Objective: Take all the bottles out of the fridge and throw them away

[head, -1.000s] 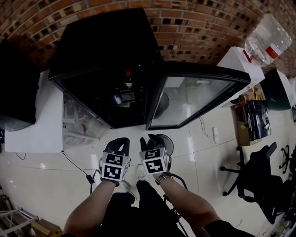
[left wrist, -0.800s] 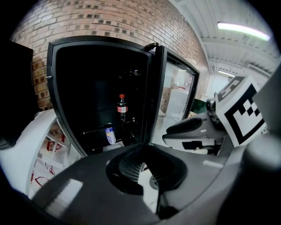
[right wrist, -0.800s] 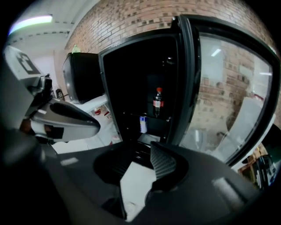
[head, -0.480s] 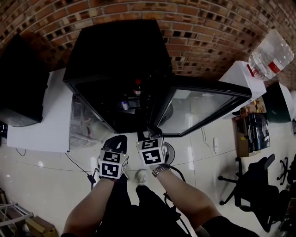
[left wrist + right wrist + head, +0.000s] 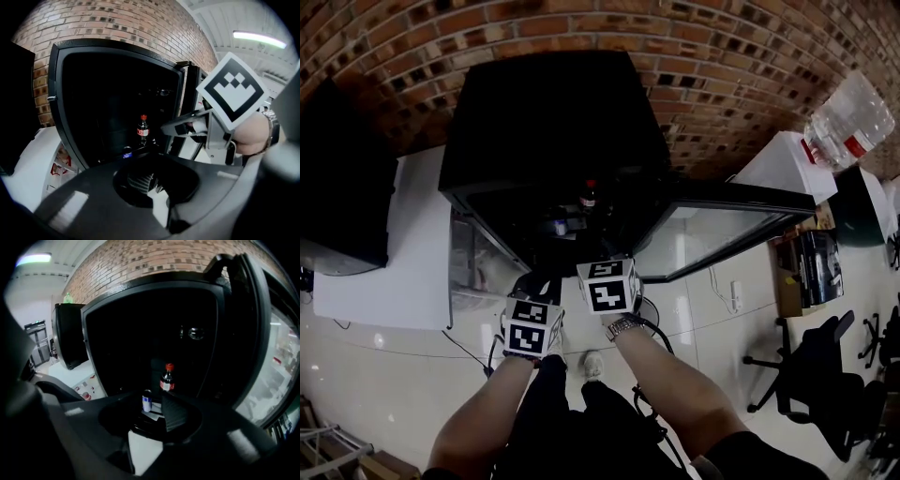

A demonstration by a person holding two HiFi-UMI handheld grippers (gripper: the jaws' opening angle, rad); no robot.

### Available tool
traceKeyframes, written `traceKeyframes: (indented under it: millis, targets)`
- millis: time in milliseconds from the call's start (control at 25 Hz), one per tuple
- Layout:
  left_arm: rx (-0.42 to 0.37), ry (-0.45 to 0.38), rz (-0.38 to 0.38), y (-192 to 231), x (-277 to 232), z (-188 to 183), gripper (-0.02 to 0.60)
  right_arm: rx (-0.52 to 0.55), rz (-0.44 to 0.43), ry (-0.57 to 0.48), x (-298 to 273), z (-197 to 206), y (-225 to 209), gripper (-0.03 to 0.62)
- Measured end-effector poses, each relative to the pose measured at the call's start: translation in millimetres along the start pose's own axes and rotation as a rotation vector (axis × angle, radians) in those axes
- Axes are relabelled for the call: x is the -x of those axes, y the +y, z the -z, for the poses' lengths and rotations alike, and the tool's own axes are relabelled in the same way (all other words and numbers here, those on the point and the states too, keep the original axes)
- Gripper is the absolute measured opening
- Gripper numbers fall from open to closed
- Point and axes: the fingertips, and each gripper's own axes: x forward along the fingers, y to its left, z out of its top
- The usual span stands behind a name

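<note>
The black fridge (image 5: 553, 112) stands open, its glass door (image 5: 722, 225) swung to the right. Inside it stands a cola bottle with a red cap (image 5: 589, 195) (image 5: 143, 127) (image 5: 167, 378). A small blue-labelled container (image 5: 560, 226) (image 5: 127, 152) (image 5: 147, 401) sits lower and to its left. My left gripper (image 5: 536, 284) (image 5: 150, 180) hangs in front of the opening, open and holding nothing. My right gripper (image 5: 606, 267) (image 5: 157, 416) is a little ahead of it, also open and holding nothing. It points at the two containers from a short distance.
A white cabinet (image 5: 384, 272) adjoins the fridge on the left, with a black appliance (image 5: 337, 187) on it. At the right are a water jug (image 5: 848, 117) on a white stand and an office chair (image 5: 816, 366). A brick wall runs behind.
Both grippers have risen and moved forward toward the fridge opening, the right one farther than the left. The fridge now sits closer in the head view.
</note>
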Motion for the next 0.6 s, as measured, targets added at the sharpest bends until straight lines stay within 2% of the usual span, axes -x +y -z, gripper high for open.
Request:
traceKeyframes:
  millis: [280,440,600]
  targets:
    - [-0.038,0.018,0.049,30,-19,-16,0.003,-0.040,0.079,-0.002,-49,-38,-19,0.133]
    - [-0.068,0.036,0.081,39,-30,-21,0.003,-0.084,0.116,0.015,-78,-43,-32,0.154]
    - [-0.101,0.058,0.101,47,-41,-21,0.003,-0.069,0.141,0.014,-102,-56,-47,0.171]
